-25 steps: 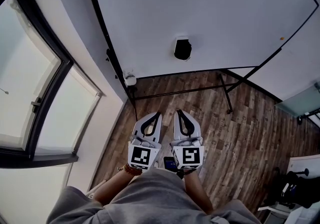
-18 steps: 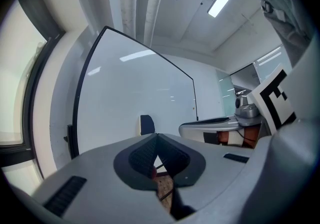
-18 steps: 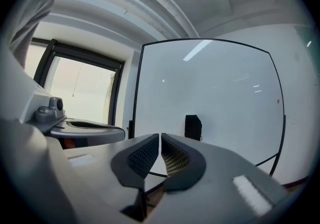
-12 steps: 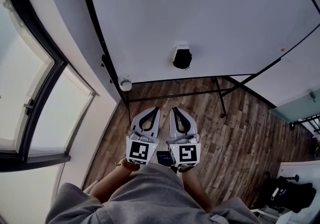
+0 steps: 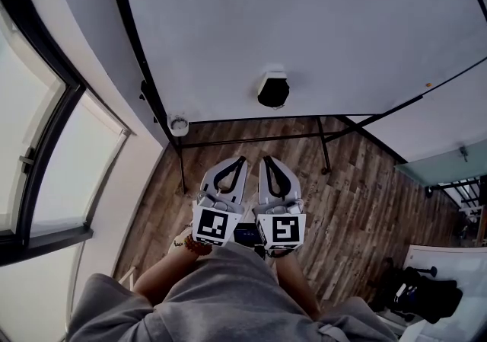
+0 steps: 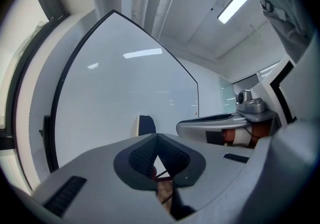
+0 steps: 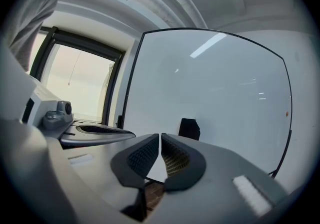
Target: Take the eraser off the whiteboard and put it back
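Head view: a small black block eraser (image 5: 272,91) sticks low on the big white whiteboard with a black frame (image 5: 319,13), well apart from the left gripper (image 5: 240,159) and right gripper (image 5: 266,159). Left gripper view: its fingers (image 6: 142,157) are clenched on nothing, eraser ahead. Right gripper view: fingers clenched and bare too, so this looks like the reach step; next, one gripper must get close, spread its fingers and pinch the eraser.

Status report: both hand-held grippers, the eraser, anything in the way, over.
Left hand-held gripper shut, empty. Right hand-held gripper shut, empty. Eraser on the whiteboard, ahead of both, untouched. Nothing seen between them and it.
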{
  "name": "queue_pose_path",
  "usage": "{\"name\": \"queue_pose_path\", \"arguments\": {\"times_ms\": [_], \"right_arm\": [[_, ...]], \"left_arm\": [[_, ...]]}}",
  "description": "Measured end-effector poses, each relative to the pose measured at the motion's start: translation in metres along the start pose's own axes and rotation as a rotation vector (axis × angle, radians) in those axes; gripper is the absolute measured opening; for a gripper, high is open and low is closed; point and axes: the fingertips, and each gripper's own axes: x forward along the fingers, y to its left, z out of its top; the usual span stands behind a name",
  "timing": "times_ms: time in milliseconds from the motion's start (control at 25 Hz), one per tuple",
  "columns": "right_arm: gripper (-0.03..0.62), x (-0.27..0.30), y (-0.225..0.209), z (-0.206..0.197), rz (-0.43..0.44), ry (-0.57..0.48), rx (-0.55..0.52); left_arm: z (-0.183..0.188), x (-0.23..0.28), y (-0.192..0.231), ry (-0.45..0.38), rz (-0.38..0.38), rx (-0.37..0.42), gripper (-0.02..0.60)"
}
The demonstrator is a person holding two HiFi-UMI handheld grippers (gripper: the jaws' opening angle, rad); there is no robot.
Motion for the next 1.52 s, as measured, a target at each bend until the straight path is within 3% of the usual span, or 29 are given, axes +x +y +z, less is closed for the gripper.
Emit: {"name": "queue_pose_path", "arguments": {"times_ms": [560,880,1520], "right_arm": [[0.026,0.029,-0.043,-0.006,-0.031,-0.012,-0.013],[0.026,0.068,-0.054,0.018,-0.029,-0.077,-0.016],[0.026,0.105,-0.049,0.021,0.003,-0.098,-0.091]], "left_arm": [[-0.005,0.057,0.009,-0.012,-0.004,-0.003,0.008],[0.006,0.09,0.031,-0.031,-0.009,0.03,0.008],[0.006,0.112,0.06,-0.075,0.005,0.018,0.008]]}}
